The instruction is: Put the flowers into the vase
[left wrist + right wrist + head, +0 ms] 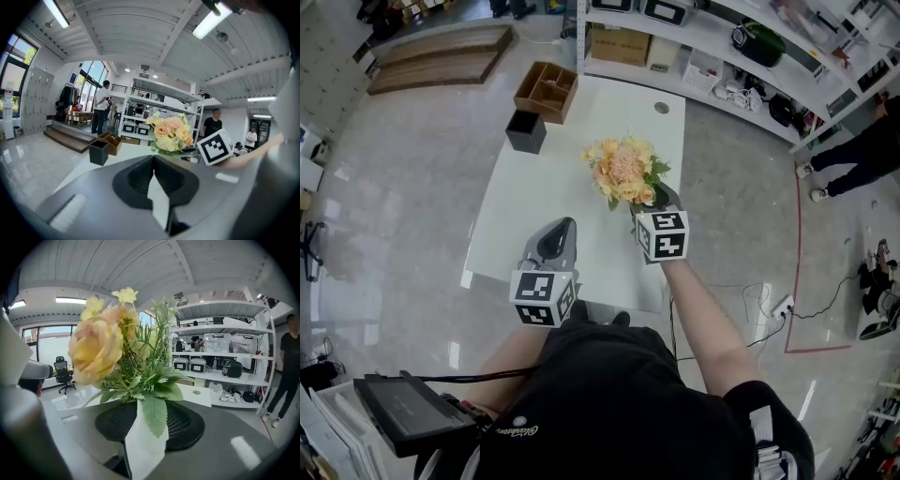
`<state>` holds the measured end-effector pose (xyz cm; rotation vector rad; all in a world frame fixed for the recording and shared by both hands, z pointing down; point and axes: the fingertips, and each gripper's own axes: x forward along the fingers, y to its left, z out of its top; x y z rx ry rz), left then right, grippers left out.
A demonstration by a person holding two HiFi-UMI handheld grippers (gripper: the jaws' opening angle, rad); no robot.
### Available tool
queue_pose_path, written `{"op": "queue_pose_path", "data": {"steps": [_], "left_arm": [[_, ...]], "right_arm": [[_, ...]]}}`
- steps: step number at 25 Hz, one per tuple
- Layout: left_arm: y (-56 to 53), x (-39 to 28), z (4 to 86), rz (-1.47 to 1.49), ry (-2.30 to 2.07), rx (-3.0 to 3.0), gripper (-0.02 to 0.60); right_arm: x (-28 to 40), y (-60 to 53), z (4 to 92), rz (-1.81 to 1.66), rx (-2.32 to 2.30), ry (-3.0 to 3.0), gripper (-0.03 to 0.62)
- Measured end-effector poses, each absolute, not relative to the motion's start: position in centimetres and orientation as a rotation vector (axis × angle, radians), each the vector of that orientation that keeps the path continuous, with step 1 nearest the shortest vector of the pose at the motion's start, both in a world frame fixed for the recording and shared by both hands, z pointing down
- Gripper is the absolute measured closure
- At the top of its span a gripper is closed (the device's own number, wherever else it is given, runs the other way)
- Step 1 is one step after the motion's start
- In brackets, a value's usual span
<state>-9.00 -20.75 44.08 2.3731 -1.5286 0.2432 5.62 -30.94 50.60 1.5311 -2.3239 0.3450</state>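
A bouquet of yellow and peach flowers (622, 172) with green leaves stands raised over the white table (534, 202). My right gripper (652, 202) reaches in under the blooms, level with the stems. In the right gripper view the flowers (110, 345) fill the space just past the jaw tips and a leaf (154, 414) lies over one jaw. The pads and stems are hidden, so the grip cannot be judged. No vase shows under the bouquet. My left gripper (566, 223) hovers near the table's front edge, jaws together and holding nothing. From it the flowers (171, 133) appear ahead.
A black square holder (526, 130) and a wooden divided box (547, 90) stand at the table's far left end. White shelving (741, 52) with boxes and appliances runs behind the table. People stand in the background, one at far right (872, 150). Cables lie on the floor (787, 309).
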Motion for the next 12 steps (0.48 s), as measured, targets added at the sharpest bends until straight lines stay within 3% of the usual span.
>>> {"op": "queue_pose_path", "data": {"steps": [12], "left_arm": [[-20.0, -8.3, 44.3, 0.253, -1.529, 2.368, 0.575]], "right_arm": [[6.5, -28.8, 53.8, 0.454, 1.441, -2.282, 0.396]]}}
